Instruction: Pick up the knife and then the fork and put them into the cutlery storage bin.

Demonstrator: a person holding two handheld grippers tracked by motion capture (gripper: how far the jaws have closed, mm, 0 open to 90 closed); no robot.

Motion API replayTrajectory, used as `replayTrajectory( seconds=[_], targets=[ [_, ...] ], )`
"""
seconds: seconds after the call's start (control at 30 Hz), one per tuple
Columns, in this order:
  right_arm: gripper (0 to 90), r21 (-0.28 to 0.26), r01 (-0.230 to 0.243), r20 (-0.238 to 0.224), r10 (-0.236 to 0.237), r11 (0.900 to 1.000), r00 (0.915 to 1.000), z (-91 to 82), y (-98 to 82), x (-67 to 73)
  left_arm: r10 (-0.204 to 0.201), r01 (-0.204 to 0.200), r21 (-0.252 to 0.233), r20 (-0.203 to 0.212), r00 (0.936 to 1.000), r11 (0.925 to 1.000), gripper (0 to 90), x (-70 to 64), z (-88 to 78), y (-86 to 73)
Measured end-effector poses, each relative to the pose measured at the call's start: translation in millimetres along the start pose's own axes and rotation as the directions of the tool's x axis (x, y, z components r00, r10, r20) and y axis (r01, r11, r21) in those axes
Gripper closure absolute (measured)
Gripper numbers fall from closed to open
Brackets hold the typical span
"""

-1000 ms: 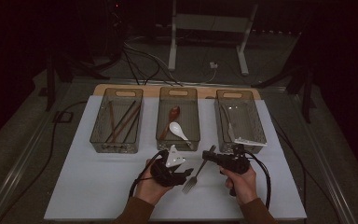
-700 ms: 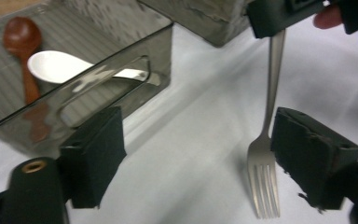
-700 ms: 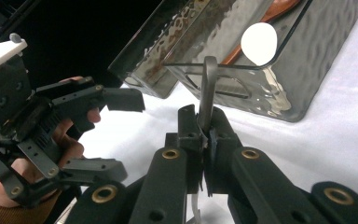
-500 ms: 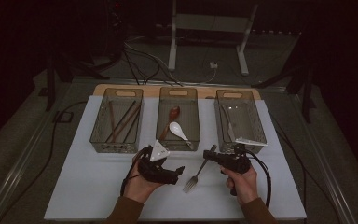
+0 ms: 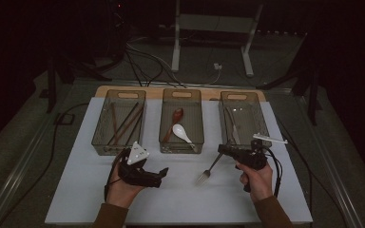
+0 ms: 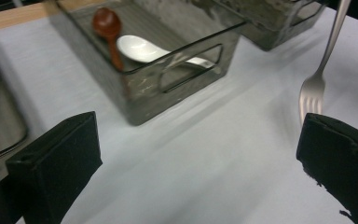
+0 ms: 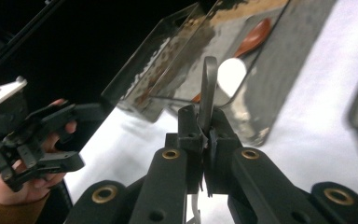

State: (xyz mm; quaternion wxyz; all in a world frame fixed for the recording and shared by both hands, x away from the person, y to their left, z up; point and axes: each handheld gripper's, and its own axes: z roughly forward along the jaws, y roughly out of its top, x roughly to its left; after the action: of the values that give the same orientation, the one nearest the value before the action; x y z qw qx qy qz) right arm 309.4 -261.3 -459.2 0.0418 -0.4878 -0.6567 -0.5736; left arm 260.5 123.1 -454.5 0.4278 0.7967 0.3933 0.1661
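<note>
I held a two-jaw tong in each hand over a white mat (image 5: 100, 199) on a table. At the far edge of the mat stood three clear bins in a row. The left bin (image 5: 97, 128) held what looked like wooden chopsticks, the middle bin (image 5: 196, 123) held a brown wooden spoon (image 5: 177, 115) and a white soup spoon (image 5: 180, 131), and the right bin (image 5: 261, 124) held what looked like metal cutlery, too dim to name.

My right gripper (image 5: 224, 150) was clamped shut on the handle of a metal fork (image 5: 209, 169). The fork slanted down to my left, just in front of the right bin, its tines close over the mat; whether they touched it I could not tell. In the right gripper view the handle (image 7: 208, 95) stood pinched between the two black jaws.

My left gripper (image 5: 160, 174) lay low over the mat in front of the middle bin, near the fork but apart from it. Its jaws had just been opening and stood wide with nothing between them. In the left gripper view the tines (image 6: 311, 94) hung just beyond one pad.

I judged this to be the sorting step, with the fork gripped but not yet binned. The next move called for carrying it over the right bin's near wall, lowering it among the cutlery, and only then releasing.
</note>
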Motion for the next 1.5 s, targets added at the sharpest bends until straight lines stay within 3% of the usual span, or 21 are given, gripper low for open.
replayTrajectory(
  seconds=[0.2, 0.43, 0.57, 0.77, 0.93, 1.07, 1.17, 1.37, 1.43, 1.5],
  targets=[
    [87.2, -0.055, -0.02, 0.036, 0.022, 0.998, 0.9991, -13.5, 15.8, -12.0, -0.022, 0.022, 0.0, -0.022, 0.9995, 0.9998, 0.8, 10.7, -7.6, -7.1],
    [87.2, -0.152, -0.064, 0.077, 0.076, 0.986, 0.9941, -29.9, 31.9, -27.2, -0.035, 0.036, 0.005, -0.027, 0.999, 0.9994, 0.8, 15.1, -7.8, -13.2],
    [87.2, -0.21, -0.092, 0.099, 0.115, 0.973, 0.9884, -37.2, 39.5, -36.4, -0.038, 0.038, 0.007, -0.024, 0.999, 0.9992, 0.8, 15.0, -6.5, -14.2],
    [87.2, -0.257, -0.125, 0.128, 0.162, 0.958, 0.9785, -43.9, 47.8, -51.0, -0.037, 0.037, 0.006, -0.026, 0.999, 0.9993, 0.8, 14.9, -5.8, -14.2],
    [87.0, -0.304, -0.176, 0.117, 0.22, 0.936, 0.9683, -47.2, 55.2, -63.3, -0.037, 0.037, 0.008, -0.024, 0.999, 0.9993, 0.8, 14.6, -5.4, -15.5],
    [85.7, -0.324, -0.19, 0.148, 0.249, 0.927, 0.9572, -45.8, 60.3, -71.7, -0.04, 0.04, 0.004, -0.024, 0.9989, 0.9992, 0.8, 15.0, -6.3, -16.1],
    [83.9, -0.34, -0.222, 0.17, 0.292, 0.914, 0.9412, -46.9, 61.0, -80.1, -0.043, 0.043, 0.002, -0.026, 0.9987, 0.9991, 0.8, 15.5, -6.8, -16.8],
    [80.3, -0.321, -0.272, 0.202, 0.347, 0.907, 0.9159, -45.3, 59.6, -94.1, -0.043, 0.043, 0.002, -0.028, 0.9987, 0.9991, 0.8, 16.5, -6.7, -17.4],
    [79.1, -0.314, -0.296, 0.214, 0.371, 0.902, 0.9034, -44.2, 59.2, -97.5, -0.044, 0.044, 0.001, -0.028, 0.9986, 0.999, 0.8, 16.2, -6.7, -16.9],
    [77.8, -0.305, -0.302, 0.234, 0.379, 0.903, 0.8954, -42.6, 58.5, -99.4, -0.043, 0.043, 0.001, -0.029, 0.9986, 0.9991, 0.8, 16.1, -6.6, -16.6]
  ],
)
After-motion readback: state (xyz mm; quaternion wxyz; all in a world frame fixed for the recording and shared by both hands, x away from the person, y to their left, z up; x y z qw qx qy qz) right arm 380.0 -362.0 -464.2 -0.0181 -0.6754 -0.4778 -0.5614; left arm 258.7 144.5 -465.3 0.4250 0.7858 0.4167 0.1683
